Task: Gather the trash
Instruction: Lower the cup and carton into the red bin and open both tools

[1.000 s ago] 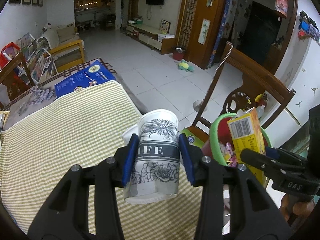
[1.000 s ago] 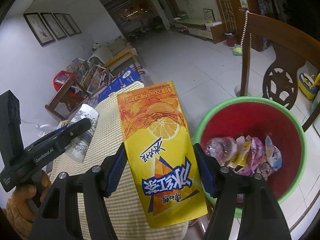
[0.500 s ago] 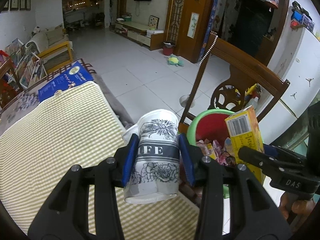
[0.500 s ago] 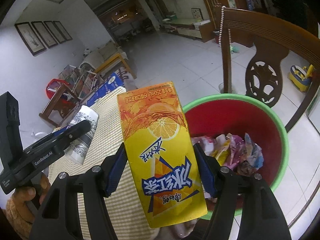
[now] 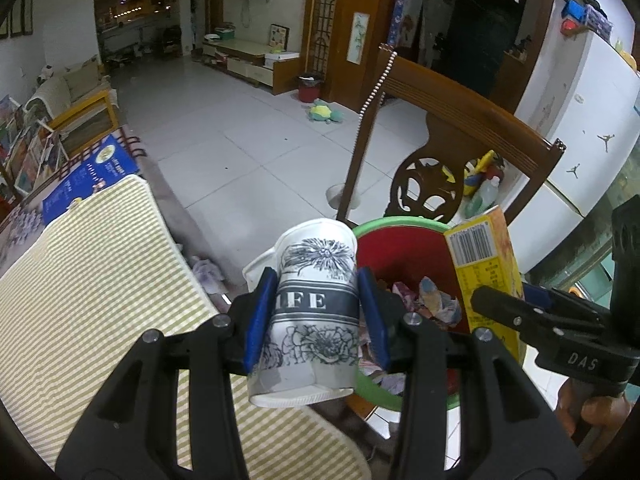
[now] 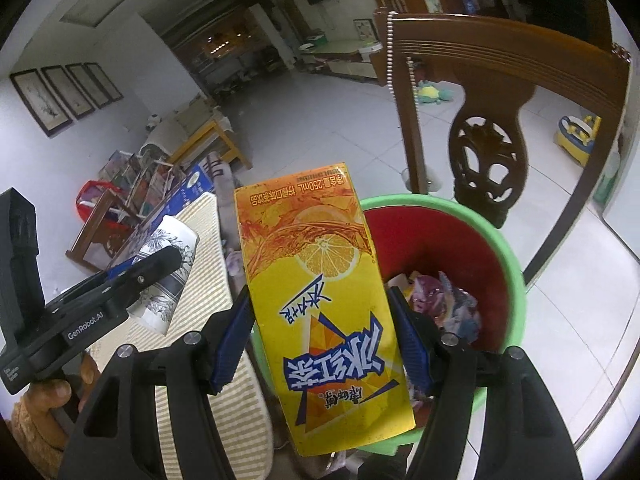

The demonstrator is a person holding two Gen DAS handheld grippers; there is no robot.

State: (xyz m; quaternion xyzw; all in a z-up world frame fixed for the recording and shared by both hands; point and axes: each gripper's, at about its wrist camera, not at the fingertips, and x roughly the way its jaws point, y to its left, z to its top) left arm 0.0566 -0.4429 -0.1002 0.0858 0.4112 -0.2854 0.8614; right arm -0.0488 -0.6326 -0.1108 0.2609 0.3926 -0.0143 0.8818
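Note:
My left gripper (image 5: 316, 316) is shut on a white paper cup (image 5: 314, 320) printed with black flowers, its blue pads pressing both sides. The cup hangs over the table's edge, just left of a red bin with a green rim (image 5: 400, 226). My right gripper (image 6: 320, 340) is shut on a yellow and orange drink carton (image 6: 324, 300), held at the bin's near left rim (image 6: 514, 276). Crumpled wrappers (image 6: 452, 304) lie inside the bin. The carton (image 5: 486, 268) and right gripper also show at the right of the left wrist view, and the cup (image 6: 166, 272) shows at the left of the right wrist view.
A green striped cloth (image 5: 92, 280) covers the table on the left, with a blue book (image 5: 90, 174) beyond it. A dark wooden chair (image 5: 452, 132) stands right behind the bin. White tiled floor (image 5: 240, 140) stretches beyond, with a stuffed toy (image 5: 324, 112) on it.
Both grippers have carried their loads rightward off the table toward the bin; the bin now sits closer and more central in both views. Neither grip has changed.

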